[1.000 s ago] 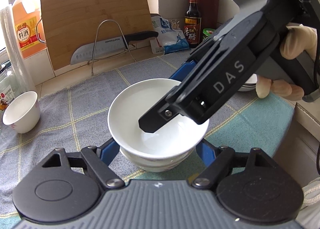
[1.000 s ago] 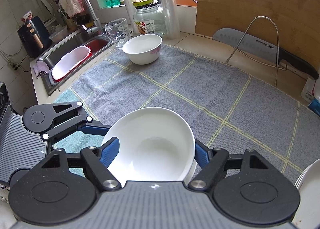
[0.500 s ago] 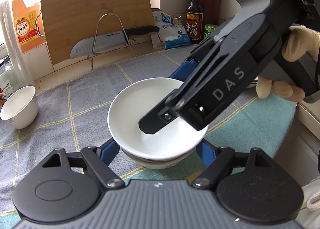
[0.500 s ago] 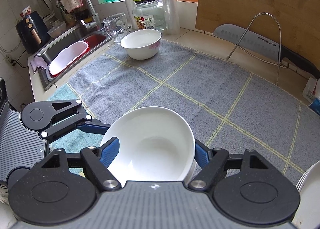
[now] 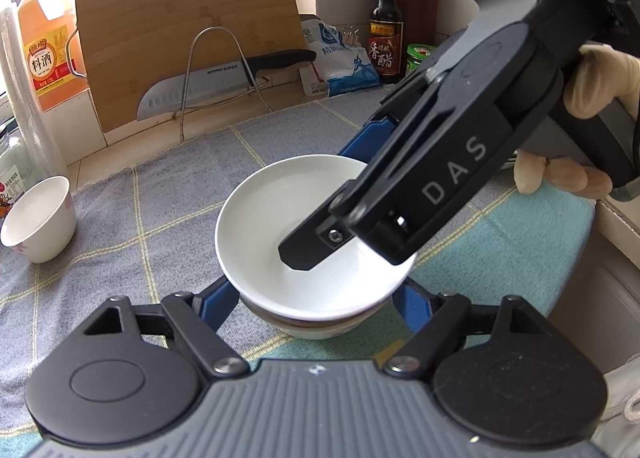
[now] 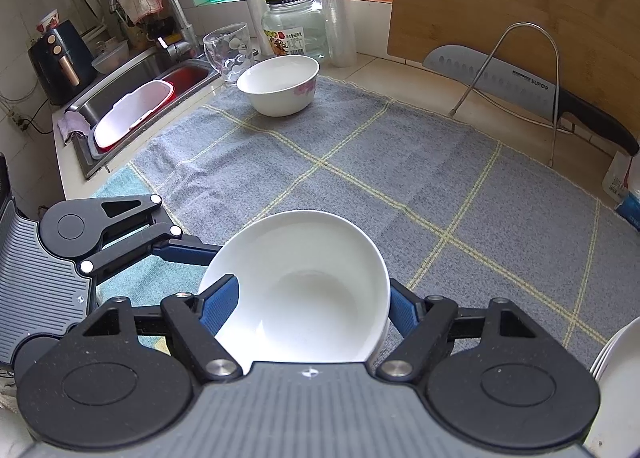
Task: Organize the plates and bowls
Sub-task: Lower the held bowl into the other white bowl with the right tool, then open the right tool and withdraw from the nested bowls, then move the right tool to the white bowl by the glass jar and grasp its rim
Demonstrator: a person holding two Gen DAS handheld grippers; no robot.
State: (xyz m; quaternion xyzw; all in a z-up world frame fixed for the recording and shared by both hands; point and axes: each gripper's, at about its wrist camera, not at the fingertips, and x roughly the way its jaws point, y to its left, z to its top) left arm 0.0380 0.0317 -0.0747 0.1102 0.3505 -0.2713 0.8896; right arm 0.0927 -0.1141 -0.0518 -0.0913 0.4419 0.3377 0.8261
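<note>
— Which claw has the bowls?

— Both are on them. The left claw (image 5: 314,298) stands part open, one finger on either side of the lower bowl (image 5: 316,328). Its jaws have just been opening with that bowl between them, and I cannot tell if the pads still press. The right claw (image 6: 310,308), also part open, has one finger inside the top bowl (image 6: 304,258) and the other outside its wall. Whether it pinches I cannot say.

— So the lift?

— I judge it falls to the right claw. The top bowl sits nested straight ahead of it, rim up.

— And farther off?

— Plates (image 6: 618,362), cut off at the right edge, lie just beside that claw. Another bowl (image 6: 280,86) stands well apart at the cloth's (image 6: 360,162) far corner. The stack's base is hidden.
</note>
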